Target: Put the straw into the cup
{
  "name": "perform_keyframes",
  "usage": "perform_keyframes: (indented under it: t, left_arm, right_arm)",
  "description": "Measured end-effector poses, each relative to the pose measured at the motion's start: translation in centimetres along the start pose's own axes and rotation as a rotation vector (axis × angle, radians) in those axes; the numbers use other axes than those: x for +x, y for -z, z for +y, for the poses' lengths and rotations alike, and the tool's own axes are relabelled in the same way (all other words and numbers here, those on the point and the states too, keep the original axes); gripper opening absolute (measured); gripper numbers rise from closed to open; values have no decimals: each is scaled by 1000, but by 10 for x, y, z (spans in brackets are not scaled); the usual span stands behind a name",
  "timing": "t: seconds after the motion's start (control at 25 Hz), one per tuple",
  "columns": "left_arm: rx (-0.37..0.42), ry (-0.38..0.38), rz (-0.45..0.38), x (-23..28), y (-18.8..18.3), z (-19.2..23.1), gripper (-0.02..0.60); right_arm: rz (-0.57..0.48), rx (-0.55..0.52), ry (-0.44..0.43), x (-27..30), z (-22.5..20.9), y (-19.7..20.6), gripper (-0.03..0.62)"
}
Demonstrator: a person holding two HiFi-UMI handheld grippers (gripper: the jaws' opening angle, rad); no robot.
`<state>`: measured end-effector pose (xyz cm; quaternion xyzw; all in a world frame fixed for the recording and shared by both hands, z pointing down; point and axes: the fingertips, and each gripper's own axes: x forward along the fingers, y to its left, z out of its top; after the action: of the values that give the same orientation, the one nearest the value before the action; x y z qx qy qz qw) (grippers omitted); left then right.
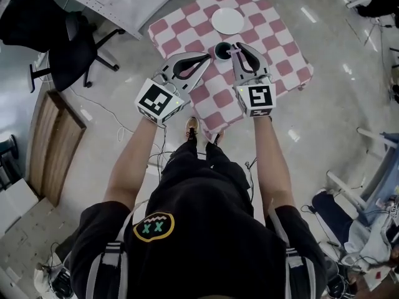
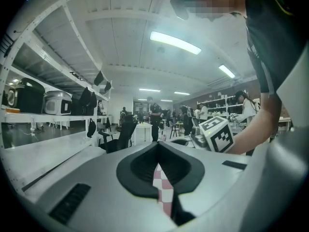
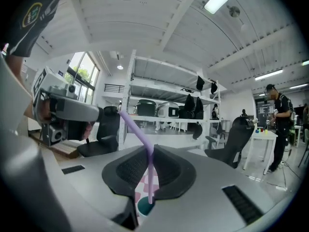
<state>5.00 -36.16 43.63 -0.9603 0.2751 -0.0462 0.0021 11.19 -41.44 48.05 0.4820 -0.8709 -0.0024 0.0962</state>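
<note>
Nearest, a person's black shirt (image 1: 206, 242) and two bare forearms are seen from above, each hand carrying a gripper with a marker cube. The left gripper (image 1: 207, 57) is held level over the near edge of a table (image 1: 283, 55) covered with a red-and-white checked cloth. Its jaws are closed tip to tip on nothing, and only a sliver of cloth (image 2: 162, 185) shows through the gap behind the tips. Just beside it, the right gripper (image 1: 235, 47) is clenched on a purple straw (image 3: 140, 134), which is pinched between the jaws with its bent upper part leaning to the left in the right gripper view. The lower end of the straw is held at the mouth of a dark cup (image 1: 221, 51) that stands on the cloth. Whether the tip has passed below the rim cannot be told. Farther along the table a white plate (image 1: 227, 20) is set. Beyond, off to the left, a black office chair (image 1: 68, 42) stands on the shiny floor.
</note>
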Motion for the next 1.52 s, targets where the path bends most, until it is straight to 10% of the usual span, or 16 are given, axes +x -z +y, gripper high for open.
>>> perform_keyframes:
  t: [1.52]
  left_arm:
    - [-13, -2, 63, -8, 21, -6, 14]
  right_arm:
    - [265, 94, 11, 51, 3, 163, 63]
